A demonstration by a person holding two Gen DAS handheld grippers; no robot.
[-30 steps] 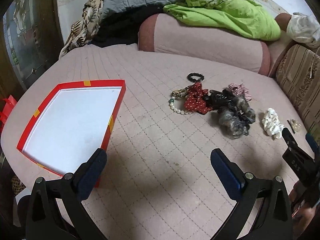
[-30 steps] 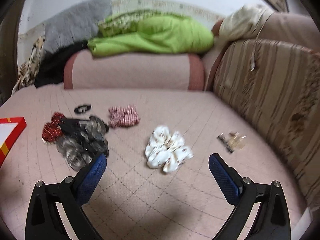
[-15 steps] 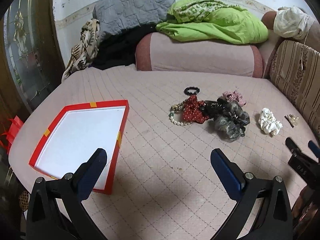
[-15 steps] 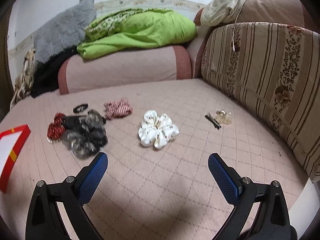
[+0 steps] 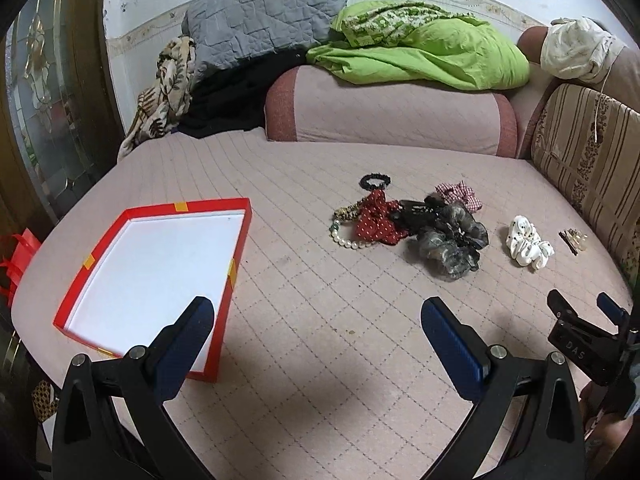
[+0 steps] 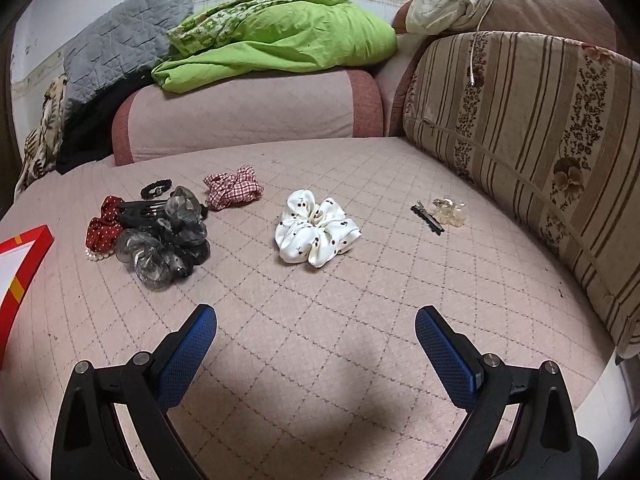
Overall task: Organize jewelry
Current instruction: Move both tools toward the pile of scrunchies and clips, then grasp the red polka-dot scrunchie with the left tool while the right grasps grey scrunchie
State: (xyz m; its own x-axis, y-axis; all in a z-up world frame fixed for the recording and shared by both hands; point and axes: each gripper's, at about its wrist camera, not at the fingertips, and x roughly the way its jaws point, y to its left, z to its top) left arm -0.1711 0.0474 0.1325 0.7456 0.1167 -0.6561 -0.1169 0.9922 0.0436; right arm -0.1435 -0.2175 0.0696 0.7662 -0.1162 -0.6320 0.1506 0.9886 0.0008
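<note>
Ahead and to the left of the left claw [image 5: 316,322], whose jaws are spread wide with nothing between them, a shallow red box [image 5: 100,252] with a bare white floor is seen lying on the quilted pink sofa seat [image 5: 300,292]; one blue finger overlaps its near corner in the left wrist view. Straight ahead and somewhat to the right of that claw, well apart from it, a heap is found: a pearl string [image 5: 346,240], a red dotted scrunchie [image 5: 376,222], a black hair tie [image 5: 374,181], a grey sheer scrunchie [image 5: 452,244] and a checked scrunchie [image 5: 460,194]. Further right a white cherry-print scrunchie [image 6: 316,232] is seen, alone on the seat, straight ahead of the right claw [image 6: 316,340], which is likewise held spread and empty. To the right of it a black hair clip [image 6: 428,220] is laid touching a clear claw clip [image 6: 450,210], its long axis running away and to the left from the right claw. No piece has been put into the box so far. The white scrunchie is judged the nearest target for the right claw, centred on its gap; the box lies well to that claw's left, so a carry across the heap is expected
</note>
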